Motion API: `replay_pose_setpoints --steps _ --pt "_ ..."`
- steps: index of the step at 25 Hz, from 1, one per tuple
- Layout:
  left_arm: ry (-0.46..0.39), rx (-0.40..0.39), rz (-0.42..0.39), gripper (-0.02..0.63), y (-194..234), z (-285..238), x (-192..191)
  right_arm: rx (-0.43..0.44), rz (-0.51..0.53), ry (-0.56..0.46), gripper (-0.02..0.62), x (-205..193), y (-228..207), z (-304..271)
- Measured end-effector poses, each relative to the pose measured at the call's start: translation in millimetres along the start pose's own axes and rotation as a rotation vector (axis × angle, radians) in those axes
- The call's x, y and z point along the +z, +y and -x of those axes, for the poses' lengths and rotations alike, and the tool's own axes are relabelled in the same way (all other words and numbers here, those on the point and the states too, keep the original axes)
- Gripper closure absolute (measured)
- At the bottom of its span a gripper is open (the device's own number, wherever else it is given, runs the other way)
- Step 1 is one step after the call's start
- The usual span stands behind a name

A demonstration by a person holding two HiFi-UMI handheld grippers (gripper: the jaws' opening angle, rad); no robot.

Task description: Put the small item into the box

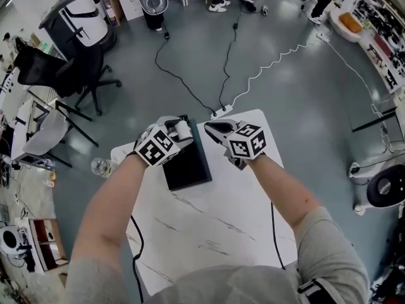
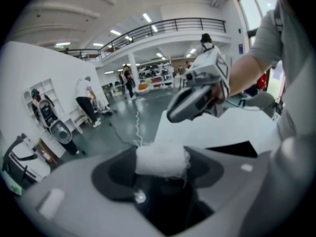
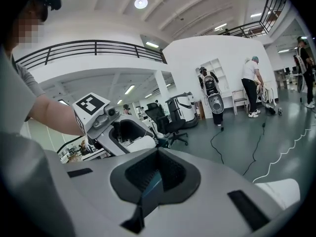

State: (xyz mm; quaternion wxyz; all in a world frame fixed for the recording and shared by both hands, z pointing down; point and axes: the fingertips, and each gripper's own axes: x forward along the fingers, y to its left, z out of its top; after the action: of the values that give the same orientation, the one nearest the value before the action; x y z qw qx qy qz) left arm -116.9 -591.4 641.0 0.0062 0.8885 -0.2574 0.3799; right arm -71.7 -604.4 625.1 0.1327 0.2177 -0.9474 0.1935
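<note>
A flat black box lies on the white marble-look table, near its far edge. My left gripper hovers over the box's far end, shut on a small white fluffy roll. In the left gripper view the roll sits crosswise between the jaws, and a corner of the box shows below. My right gripper is just right of the box, above the table's far edge, with its jaws together and nothing in them. The right gripper view shows the jaws closed and the left gripper beside them.
A plastic bottle lies on the floor at the table's left corner. A power strip and cables run just beyond the far edge. Office chairs stand at the left and a round fan base at the right.
</note>
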Motion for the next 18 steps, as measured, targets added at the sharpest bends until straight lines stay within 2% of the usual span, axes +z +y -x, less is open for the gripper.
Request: replay_pose_setpoints --steps 18 --pt "0.105 -0.042 -0.098 0.307 12.5 -19.0 -16.3 -0.017 -0.009 0.009 0.589 -12.3 -25.2 -20.9"
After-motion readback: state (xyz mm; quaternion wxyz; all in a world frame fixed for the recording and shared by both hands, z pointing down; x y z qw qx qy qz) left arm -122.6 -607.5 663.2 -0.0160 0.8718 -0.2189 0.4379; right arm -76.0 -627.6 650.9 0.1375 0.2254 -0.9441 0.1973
